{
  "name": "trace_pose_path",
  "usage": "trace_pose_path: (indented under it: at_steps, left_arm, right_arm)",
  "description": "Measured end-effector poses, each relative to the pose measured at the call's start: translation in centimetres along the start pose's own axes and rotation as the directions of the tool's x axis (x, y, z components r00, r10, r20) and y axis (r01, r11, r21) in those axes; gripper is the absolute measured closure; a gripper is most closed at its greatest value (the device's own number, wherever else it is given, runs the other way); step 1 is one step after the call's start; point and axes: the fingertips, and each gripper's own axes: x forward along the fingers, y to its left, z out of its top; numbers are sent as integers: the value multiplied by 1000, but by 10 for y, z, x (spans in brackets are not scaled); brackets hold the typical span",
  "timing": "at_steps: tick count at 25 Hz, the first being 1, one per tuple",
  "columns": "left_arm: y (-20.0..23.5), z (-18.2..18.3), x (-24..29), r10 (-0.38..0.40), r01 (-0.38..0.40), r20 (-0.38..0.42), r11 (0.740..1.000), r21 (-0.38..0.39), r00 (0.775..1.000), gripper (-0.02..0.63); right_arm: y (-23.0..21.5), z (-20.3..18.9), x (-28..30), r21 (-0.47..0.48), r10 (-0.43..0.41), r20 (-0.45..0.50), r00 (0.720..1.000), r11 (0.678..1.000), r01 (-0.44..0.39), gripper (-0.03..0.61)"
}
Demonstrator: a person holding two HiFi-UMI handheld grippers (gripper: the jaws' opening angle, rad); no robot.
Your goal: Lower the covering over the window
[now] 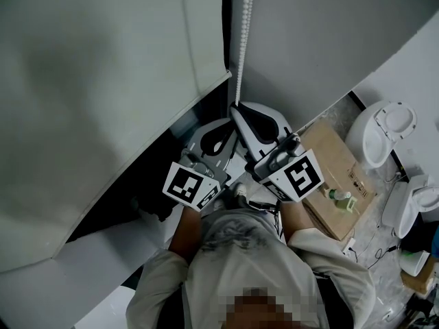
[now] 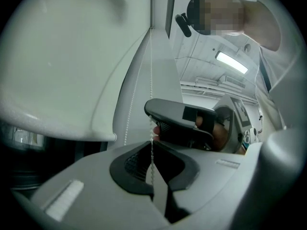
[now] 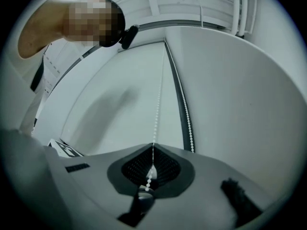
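The left tool [image 2: 152, 147] and, just above it, the right tool [image 3: 153, 152] are each pinching the bead chain [image 1: 241, 46] beside the blind [image 1: 103, 101], which is hanging partway down. Nearby, a closed cardboard box [image 1: 329, 160] is carrying a small bottle [image 1: 341, 197].

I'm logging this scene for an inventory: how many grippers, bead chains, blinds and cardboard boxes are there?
grippers: 2, the left gripper and the right gripper
bead chain: 1
blind: 1
cardboard box: 1
total: 5
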Motion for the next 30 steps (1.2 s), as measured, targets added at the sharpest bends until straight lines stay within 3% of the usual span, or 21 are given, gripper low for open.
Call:
trace_pose_path:
  at_steps: [6, 10, 20, 30]
  left_arm:
    - [-2, 2, -8, -10, 10, -2, 1000, 4, 1000, 574]
    - [4, 17, -18, -1, 1, 35, 1000, -20, 999, 560]
    - [14, 52, -19, 13, -14, 102, 1000, 9, 995, 551]
    - [15, 65, 7, -18, 13, 116, 999, 42, 993, 526]
  right_arm:
    - [-6, 0, -6, 44, -12, 12, 1000, 999, 11, 561]
    - [-7, -22, -8, 72, -7, -50, 999, 997, 11, 561]
    - [2, -78, -14, 138, 4, -162, 987, 990, 19, 561]
    - [9, -98, -15, 155, 15, -193, 981, 988, 16, 561]
